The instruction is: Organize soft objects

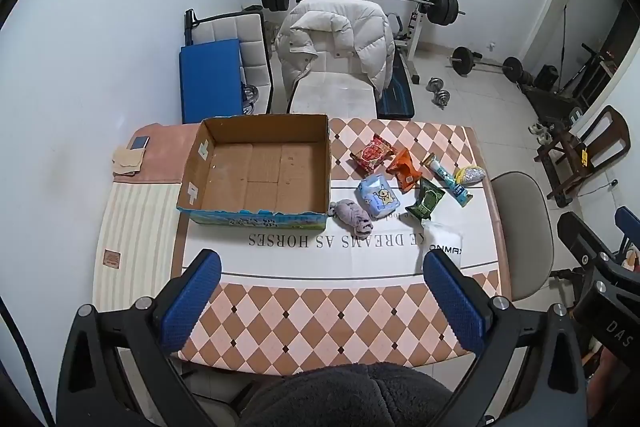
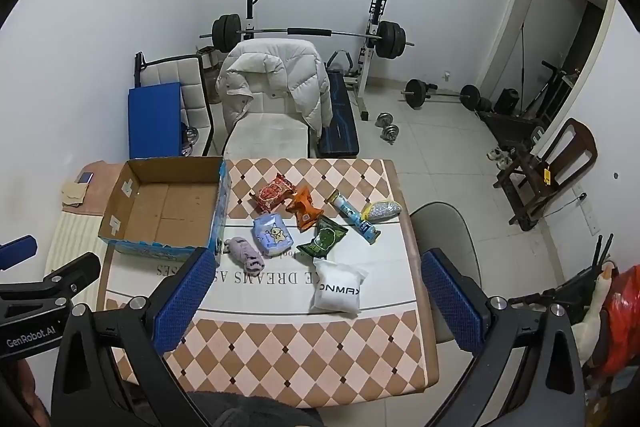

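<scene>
An open, empty cardboard box (image 1: 256,171) (image 2: 168,211) stands at the table's far left. To its right lie soft packets: a grey rolled cloth (image 1: 352,217) (image 2: 245,253), a light blue pack (image 1: 378,195) (image 2: 273,235), a red packet (image 1: 373,153) (image 2: 273,193), an orange packet (image 1: 405,169) (image 2: 304,211), a green packet (image 1: 426,199) (image 2: 324,238), a long white-blue tube pack (image 1: 447,179) (image 2: 352,215), a silvery pouch (image 1: 472,175) (image 2: 381,210) and a white pouch (image 1: 442,241) (image 2: 338,289). My left gripper (image 1: 322,301) and right gripper (image 2: 316,303) hover open and empty above the near table edge.
The table (image 1: 320,319) has a checked cloth. A striped mat (image 1: 136,227) and a pink towel with a small blue item (image 1: 140,143) lie left of the box. A grey chair (image 1: 520,227) stands at the right. A sofa chair with a white jacket (image 1: 336,47) and weights stand behind.
</scene>
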`<state>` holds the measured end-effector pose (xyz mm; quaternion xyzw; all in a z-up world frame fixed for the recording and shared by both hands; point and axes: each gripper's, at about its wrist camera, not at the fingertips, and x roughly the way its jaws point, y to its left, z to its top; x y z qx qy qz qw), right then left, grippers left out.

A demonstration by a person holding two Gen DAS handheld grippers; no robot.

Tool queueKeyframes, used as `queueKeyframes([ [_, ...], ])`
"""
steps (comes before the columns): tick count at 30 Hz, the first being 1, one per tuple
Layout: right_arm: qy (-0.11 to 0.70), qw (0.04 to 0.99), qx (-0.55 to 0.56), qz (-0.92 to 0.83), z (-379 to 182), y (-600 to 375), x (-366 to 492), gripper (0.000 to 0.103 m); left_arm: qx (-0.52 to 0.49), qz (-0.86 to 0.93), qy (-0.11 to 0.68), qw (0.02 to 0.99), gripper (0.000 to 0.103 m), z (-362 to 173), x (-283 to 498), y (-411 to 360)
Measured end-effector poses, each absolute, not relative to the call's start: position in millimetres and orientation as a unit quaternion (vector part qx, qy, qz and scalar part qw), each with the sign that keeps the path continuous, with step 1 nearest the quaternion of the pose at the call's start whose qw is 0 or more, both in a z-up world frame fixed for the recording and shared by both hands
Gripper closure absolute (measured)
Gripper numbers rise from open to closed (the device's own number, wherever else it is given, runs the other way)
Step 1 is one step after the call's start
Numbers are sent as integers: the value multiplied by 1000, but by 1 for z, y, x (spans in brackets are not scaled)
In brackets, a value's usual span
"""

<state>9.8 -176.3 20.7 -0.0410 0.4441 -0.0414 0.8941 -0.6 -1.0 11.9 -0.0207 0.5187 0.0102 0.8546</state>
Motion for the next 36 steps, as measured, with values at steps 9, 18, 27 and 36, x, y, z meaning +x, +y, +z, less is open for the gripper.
queueKeyframes([
  [9, 442, 895, -40, -41, 22, -177, 10, 0, -24, 8, 506, 862, 0, 22, -4, -3],
  [18, 439, 897, -38, -37, 40, -174, 4, 0, -26, 9, 502, 864, 0, 28, -2, -2],
  [27, 437, 898, -39, -39, 43, -172, 7, 0, -24, 10, 497, 867, 0, 29, -4, -3],
  [36, 437, 898, -36, -38, 49, -171, 12, 0, -25, 10, 492, 870, 0, 33, -3, -4],
])
